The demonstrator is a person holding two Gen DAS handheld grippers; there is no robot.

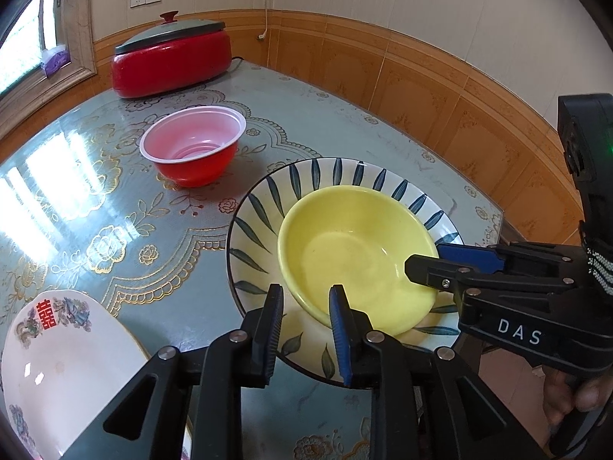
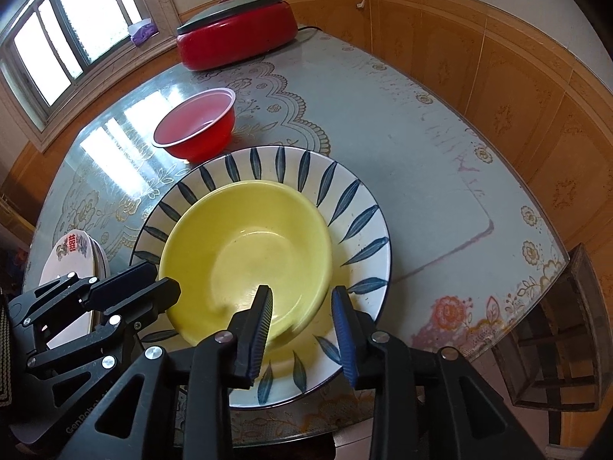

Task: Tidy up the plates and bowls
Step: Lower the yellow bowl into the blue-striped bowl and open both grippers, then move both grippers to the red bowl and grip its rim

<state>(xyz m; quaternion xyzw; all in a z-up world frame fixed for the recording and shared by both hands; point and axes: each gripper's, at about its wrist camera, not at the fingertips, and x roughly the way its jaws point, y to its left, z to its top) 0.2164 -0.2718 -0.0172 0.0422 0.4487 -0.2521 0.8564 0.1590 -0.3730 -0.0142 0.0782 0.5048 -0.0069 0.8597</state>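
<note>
The table (image 1: 345,122) fills most of both views, covered in a glossy grey-green floral cloth under bright window glare at the left.

The cooker (image 1: 172,63), red with a grey lid and red knob, stands at the upper left of the left wrist view, closed; its contents cannot be seen.

The leaf plate (image 2: 345,199), white with dark blue leaf strokes round the rim, lies at centre frame in the right wrist view and centre right in the left. It holds the yellow bowl (image 2: 249,245), which sits upright and off-centre toward the plate's near-left side. The bowl is empty.

The white plate (image 1: 69,368), printed with a red character and flowers, lies at the lower left of the left wrist view, well apart from the leaf plate. Nothing is on it.

The red bowl (image 1: 193,145), white inside, stands upright at upper centre-left, beyond the leaf plate and apart from it. It is empty.

The left gripper (image 1: 306,306) hangs at the bottom of its view, fingers apart, over the near edges of plate and bowl, gripping nothing.

The right gripper (image 2: 302,306) has its fingers apart astride the yellow bowl's near rim, one finger (image 2: 260,322) inside the bowl and the other outside over the plate. Whether either touches the rim cannot be told.
</note>
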